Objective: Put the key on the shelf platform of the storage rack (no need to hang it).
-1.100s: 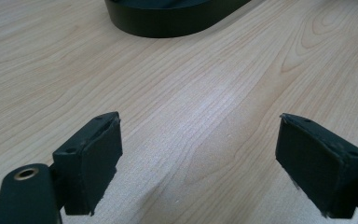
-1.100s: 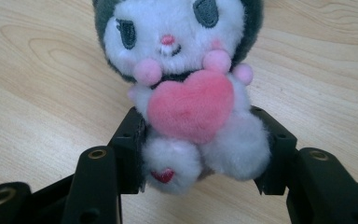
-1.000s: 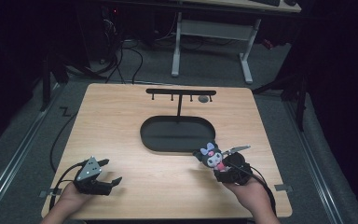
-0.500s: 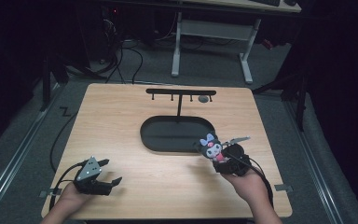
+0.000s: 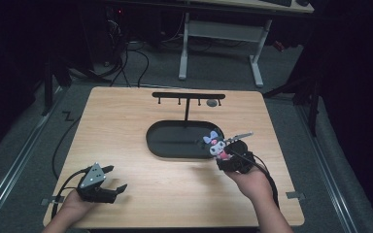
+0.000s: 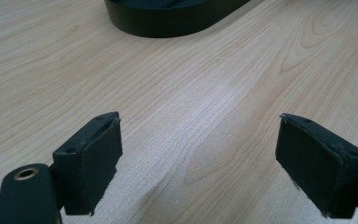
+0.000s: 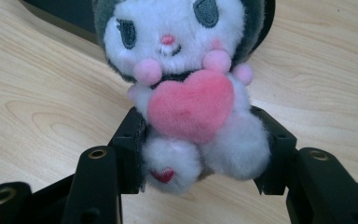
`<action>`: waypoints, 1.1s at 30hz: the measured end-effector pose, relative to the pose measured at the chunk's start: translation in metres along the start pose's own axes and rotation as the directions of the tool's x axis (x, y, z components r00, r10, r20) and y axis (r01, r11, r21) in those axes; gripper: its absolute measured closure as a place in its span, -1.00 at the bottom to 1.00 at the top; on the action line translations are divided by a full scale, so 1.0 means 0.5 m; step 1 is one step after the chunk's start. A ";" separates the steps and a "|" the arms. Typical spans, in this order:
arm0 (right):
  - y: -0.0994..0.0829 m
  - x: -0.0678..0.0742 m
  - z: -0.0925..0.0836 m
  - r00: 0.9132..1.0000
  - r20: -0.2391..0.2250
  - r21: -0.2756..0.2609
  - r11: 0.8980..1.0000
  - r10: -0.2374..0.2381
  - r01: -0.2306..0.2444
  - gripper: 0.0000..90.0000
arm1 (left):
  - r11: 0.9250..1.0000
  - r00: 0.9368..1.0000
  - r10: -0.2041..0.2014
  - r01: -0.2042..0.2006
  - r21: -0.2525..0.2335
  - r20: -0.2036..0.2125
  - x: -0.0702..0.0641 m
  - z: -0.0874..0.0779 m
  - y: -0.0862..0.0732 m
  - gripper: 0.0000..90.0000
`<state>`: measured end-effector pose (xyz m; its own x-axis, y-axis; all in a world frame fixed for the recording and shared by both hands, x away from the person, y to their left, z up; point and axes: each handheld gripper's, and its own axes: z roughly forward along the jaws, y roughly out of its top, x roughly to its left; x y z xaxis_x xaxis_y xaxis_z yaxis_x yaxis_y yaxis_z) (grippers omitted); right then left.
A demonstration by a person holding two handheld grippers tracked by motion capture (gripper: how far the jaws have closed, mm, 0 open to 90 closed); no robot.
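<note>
The left gripper (image 5: pixel 108 180) is resting at the table's (image 5: pixel 126 121) near edge, jaws spread over bare wood. The right gripper (image 7: pixel 200 154) is pinching a plush toy (image 7: pixel 191 88) between its pads, low on the body (face and pink heart showing above them), just beside the black oval tray (image 5: pixel 175 141), with the hook rack (image 5: pixel 188 96) standing beyond.

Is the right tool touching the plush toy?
Touching. The right gripper view shows the right tool with both jaws pressed into the lower body of the plush toy.

A dim lab: wooden table (image 5: pixel 126 121), floor cables (image 5: pixel 126 63), white desk frame (image 5: pixel 223 34) behind.
</note>
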<state>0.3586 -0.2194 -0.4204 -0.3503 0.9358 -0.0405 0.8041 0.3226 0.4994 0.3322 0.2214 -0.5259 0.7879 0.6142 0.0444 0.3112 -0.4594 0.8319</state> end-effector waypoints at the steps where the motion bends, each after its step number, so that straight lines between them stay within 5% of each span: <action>1: 0.000 0.000 0.000 1.000 0.000 0.000 1.000 0.000 0.000 0.05 | 1.000 1.000 0.000 0.000 0.000 0.000 0.000 0.000 0.000 -0.66; 19: 0.064 0.019 0.044 1.000 0.001 0.000 1.000 0.001 -0.001 0.05 | 1.000 1.000 0.001 -0.001 0.001 0.000 -0.001 0.000 0.000 -0.66; 33: 0.107 0.008 0.086 0.999 0.021 0.009 0.999 0.049 -0.049 0.05 | 1.000 1.000 -0.001 0.001 0.000 0.000 0.000 0.000 0.000 -0.66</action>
<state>0.4207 -0.1921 -0.4311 -0.3004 0.9532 -0.0347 0.8246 0.2778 0.4929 0.3322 0.2213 -0.5260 0.7880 0.6141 0.0437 0.3117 -0.4591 0.8319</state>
